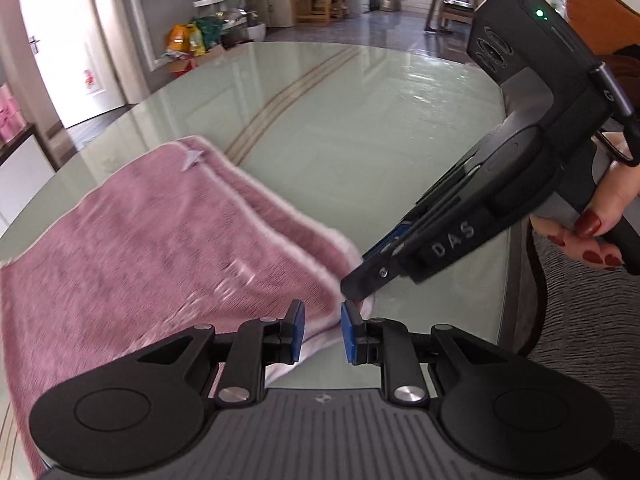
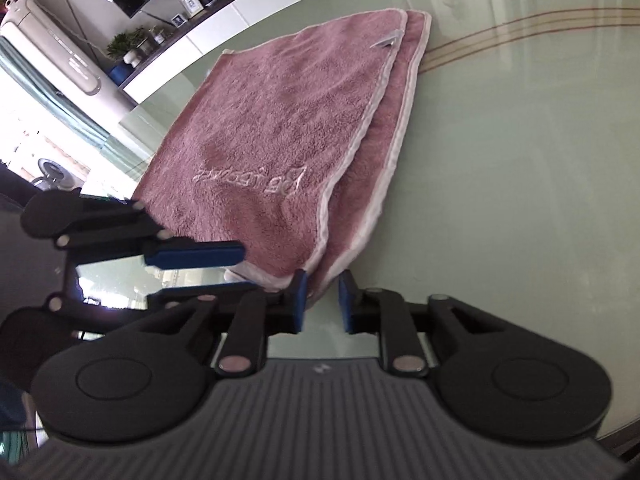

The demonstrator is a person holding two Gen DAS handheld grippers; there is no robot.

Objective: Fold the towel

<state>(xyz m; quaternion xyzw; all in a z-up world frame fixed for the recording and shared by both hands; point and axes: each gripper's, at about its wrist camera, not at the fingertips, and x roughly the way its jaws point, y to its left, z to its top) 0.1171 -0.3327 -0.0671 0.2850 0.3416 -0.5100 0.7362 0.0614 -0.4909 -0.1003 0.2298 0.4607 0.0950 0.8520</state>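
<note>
2 layers already: the towel (image 2: 272,132) lies folded once on the glass surface (image 2: 500,160), running away from both tools, with its 2 pale hemmed edges stacked slightly offset on the right. The small label (image 2: 390,42) sits at the far corner and the stitched lettering (image 2: 250,176) faces up mid-panel. The right tool (image 2: 322,304) is pressed nearly together with the near corner's hem between its pads. From the left wrist view its tip sits right on that corner with hem poking out below, so I read it as pinching the cloth, though contact at the right pad isn't clear. The left tool (image 1: 322,332) is spread: cloth shows in the gap under its pads, but they aren't squeezing it. It sits just left of the right tool, at the same near end, almost touching tip to tip. The person's hand (image 1: 592,236) grips the right tool's handle off the surface edge. My read on the step: setting up grips for fold 2, which hasn't started, since the near end is still flat. The next move calls for the left tool to get a grip on the near edge, preferably further left toward the other near corner, catching both layers. Then both lift together and carry the near end over to the far end, keeping the hems aligned. The main risk is that only the top layer gets picked up.
</note>
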